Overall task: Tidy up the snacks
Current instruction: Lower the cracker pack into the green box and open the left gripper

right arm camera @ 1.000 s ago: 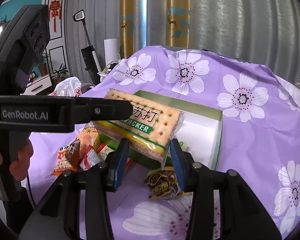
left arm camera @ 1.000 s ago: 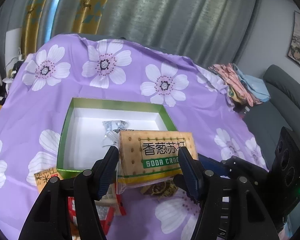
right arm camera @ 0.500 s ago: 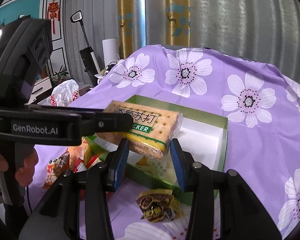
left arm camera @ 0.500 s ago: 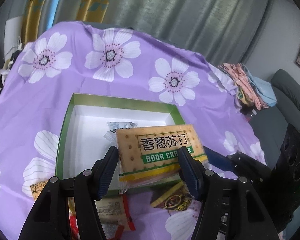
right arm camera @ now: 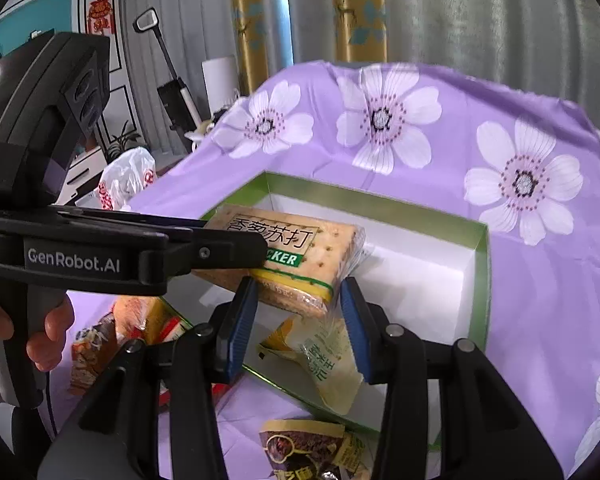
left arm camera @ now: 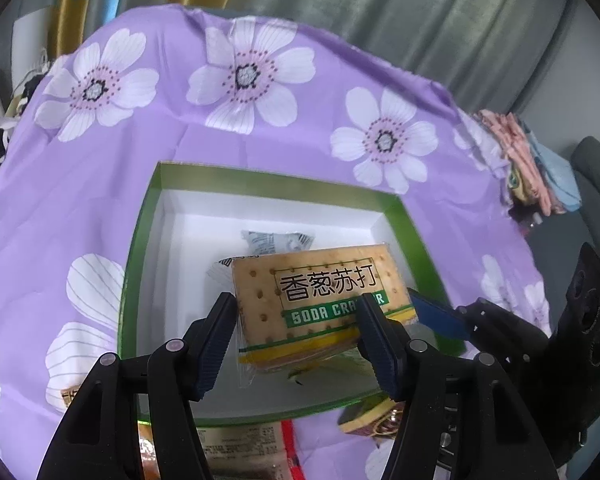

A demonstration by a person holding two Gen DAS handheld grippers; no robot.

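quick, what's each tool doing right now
left tool: closed on the soda cracker pack
right tool: also closed on that pack, held over the green box

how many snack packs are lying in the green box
2: a silvery packet near the middle and a yellow packet by the near wall. The cracker pack held over the box may hide more.

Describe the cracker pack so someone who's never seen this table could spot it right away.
Find the green-rimmed box with white inside, on the purple flowered cloth. Over its near half, both grippers hold one flat rectangular cracker pack. Unlike the crinkled pouches around it, it looks like a big tan cracker with a green "SODA CRACKER" band.
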